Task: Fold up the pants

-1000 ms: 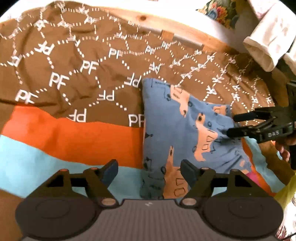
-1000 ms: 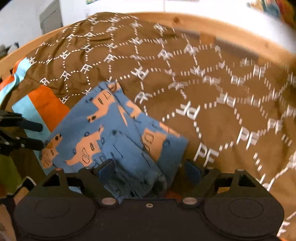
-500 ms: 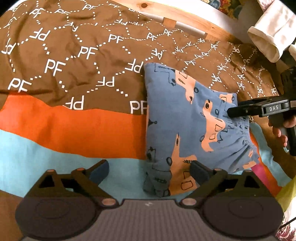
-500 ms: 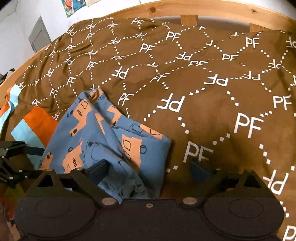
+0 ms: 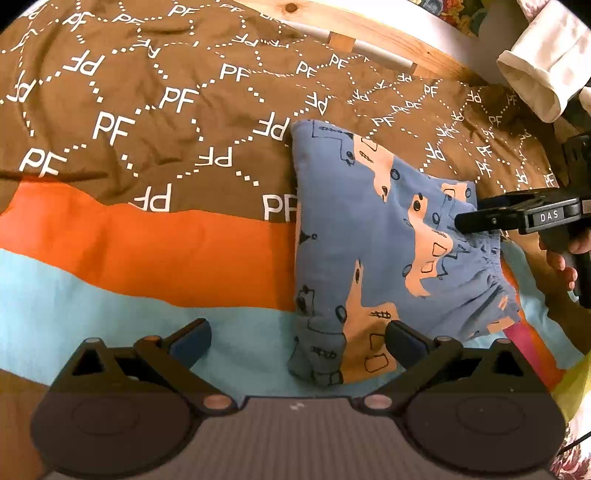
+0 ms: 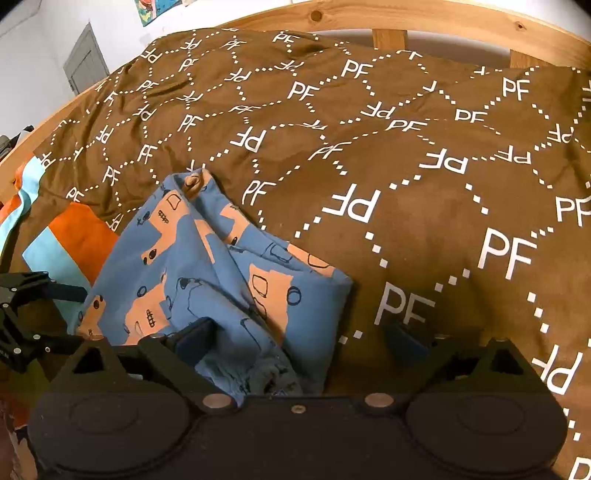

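Note:
The blue pants (image 5: 373,240) with orange prints lie folded in a compact bundle on the bed cover, and also show in the right wrist view (image 6: 207,273). My left gripper (image 5: 297,341) is open and empty, its jaws wide, just in front of the bundle's near end. My right gripper (image 6: 299,338) is open and empty, low over the waistband end, with cloth lying between its fingers. The right gripper also shows in the left wrist view (image 5: 476,218) at the bundle's right edge. The left gripper shows at the left edge of the right wrist view (image 6: 55,314).
The bed cover (image 5: 147,147) is brown with white PF letters, with orange (image 5: 147,243) and light blue bands. A wooden bed frame (image 6: 406,18) runs along the far side. A white cloth (image 5: 546,62) hangs at the upper right. A grey door (image 6: 85,62) is far left.
Both grippers have opened wider and drawn back a little from the bundle. The pants lie as they were, let go.

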{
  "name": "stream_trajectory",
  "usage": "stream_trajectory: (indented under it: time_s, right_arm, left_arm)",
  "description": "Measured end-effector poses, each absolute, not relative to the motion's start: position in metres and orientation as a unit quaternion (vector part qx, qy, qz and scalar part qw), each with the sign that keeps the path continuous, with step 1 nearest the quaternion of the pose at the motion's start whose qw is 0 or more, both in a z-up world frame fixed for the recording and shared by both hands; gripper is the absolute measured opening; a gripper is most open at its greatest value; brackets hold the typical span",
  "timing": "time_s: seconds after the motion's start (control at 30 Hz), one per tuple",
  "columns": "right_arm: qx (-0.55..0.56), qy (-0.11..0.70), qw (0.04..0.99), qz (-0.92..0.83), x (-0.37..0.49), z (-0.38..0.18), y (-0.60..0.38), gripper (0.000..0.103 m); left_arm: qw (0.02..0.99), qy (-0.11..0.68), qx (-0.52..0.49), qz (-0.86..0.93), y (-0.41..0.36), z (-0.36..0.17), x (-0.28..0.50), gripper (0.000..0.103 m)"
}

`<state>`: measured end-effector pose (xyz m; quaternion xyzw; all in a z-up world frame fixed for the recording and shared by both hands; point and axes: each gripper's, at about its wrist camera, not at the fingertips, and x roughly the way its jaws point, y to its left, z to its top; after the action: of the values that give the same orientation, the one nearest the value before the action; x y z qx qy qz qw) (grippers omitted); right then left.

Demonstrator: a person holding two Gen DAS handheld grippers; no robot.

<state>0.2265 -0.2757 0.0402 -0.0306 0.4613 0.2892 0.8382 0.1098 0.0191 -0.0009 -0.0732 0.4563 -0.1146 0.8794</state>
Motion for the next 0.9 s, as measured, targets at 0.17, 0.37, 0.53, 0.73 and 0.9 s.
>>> stream_trajectory:
  time_s: [0.17, 0.37, 0.53, 0.73, 0.9]
  right_arm:
    - [-0.024, 0.454, 0.838, 0.300, 0.224, 0.042, -0.280, 0.086]
    - [-0.027, 0.453, 0.832, 0.319, 0.222, 0.043, -0.278, 0.065]
    - [-0.007, 0.461, 0.829, 0.316, 0.226, 0.042, -0.279, 0.054]
    - [-0.015, 0.467, 0.829, 0.306, 0.220, 0.042, -0.271, 0.037]
    - [-0.062, 0.447, 0.846, 0.285, 0.202, 0.054, -0.257, 0.023]
  left_arm:
    - [0.879, 0.456, -0.077, -0.118, 0.019, 0.001, 0.109, 0.101]
    - [0.879, 0.452, -0.083, -0.126, 0.019, 0.004, 0.110, 0.075]
    - [0.873, 0.457, -0.101, -0.139, 0.022, 0.006, 0.112, 0.054]
    - [0.863, 0.473, -0.087, -0.155, 0.013, 0.007, 0.116, 0.024]
    - [0.865, 0.476, -0.071, -0.139, 0.003, 0.020, 0.113, 0.016]
